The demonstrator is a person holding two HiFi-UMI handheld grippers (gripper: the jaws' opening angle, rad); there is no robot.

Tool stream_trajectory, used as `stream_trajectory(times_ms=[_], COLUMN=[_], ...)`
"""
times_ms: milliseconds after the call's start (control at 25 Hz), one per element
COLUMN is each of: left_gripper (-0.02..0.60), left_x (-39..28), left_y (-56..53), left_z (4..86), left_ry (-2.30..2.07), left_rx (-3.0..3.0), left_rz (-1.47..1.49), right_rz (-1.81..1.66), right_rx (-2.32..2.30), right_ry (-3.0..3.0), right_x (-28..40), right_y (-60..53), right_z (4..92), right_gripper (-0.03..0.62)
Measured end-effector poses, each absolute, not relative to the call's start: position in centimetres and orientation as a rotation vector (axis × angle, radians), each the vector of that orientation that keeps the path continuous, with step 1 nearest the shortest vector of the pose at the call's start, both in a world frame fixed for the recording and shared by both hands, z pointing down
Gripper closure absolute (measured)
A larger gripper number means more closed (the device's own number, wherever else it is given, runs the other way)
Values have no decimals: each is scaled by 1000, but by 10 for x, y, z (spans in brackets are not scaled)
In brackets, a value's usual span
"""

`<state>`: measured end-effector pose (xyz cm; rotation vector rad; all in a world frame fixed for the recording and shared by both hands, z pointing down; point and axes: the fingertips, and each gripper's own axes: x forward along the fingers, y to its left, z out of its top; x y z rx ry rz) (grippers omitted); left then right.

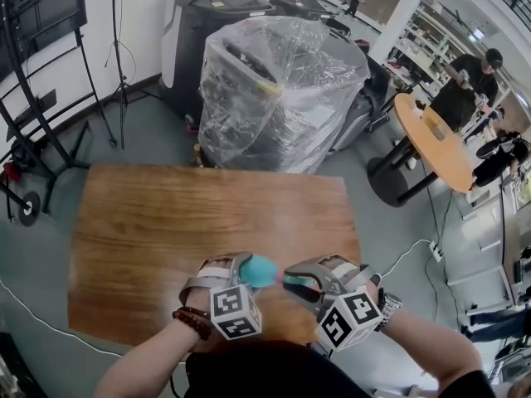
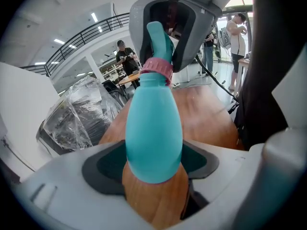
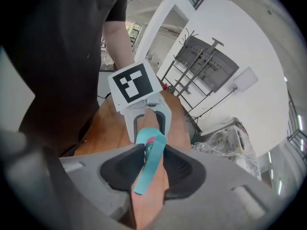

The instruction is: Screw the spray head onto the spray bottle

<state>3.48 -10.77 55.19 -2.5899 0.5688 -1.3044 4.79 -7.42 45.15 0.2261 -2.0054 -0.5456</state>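
Note:
A teal spray bottle [image 1: 259, 270] is held level above the wooden table's [image 1: 166, 222] front edge, between my two grippers. The left gripper [image 1: 247, 269] is shut on the bottle's body [image 2: 153, 128], its pads pressing both sides. A pink collar [image 2: 157, 70] sits at the bottle's neck, and the teal spray head [image 2: 158, 37] runs from it into the right gripper [image 2: 192, 23]. In the right gripper view the spray head [image 3: 149, 162] lies between the pads of my right gripper [image 3: 151, 166], which touch it on both sides. The left gripper [image 3: 144, 114] faces it from beyond.
Behind the table stands a plastic-wrapped machine [image 1: 278, 89]. A black wheeled rack [image 1: 33, 98] is at the far left. At the right are a round wooden table [image 1: 436, 139] with people [image 1: 465, 81] near it and a cable [image 1: 415, 251] on the floor.

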Motion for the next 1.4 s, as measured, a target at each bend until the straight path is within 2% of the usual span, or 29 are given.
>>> stream_trajectory(times_ms=[720,880,960,1080,1240,1400], left_gripper=[210,213,215,218,218,218], left_x=[25,25,24,23,23,20], left_y=[-114,-114,-117,-121,-122,-123], left_z=[560,559,559,558,559,562], left_ry=[551,586,622,667,670,670], left_rx=[-2246,-2232,-2237,-2239,-2191,-2142], left_rz=[-1467,-1442,-1450,-1462,-1455,-1449], right_rz=[-792,-739,-603,-211,468,1343], right_rx=[32,44,134,364,634,824], right_ry=[-1653,-1673,-1736,-1897,-2025,-2009], right_x=[54,55,56,60,67,74], right_y=[-65,-66,-72,-85,-97,-101], right_z=[473,475,477,483,485,493], right_gripper=[490,490,487,484,484,483])
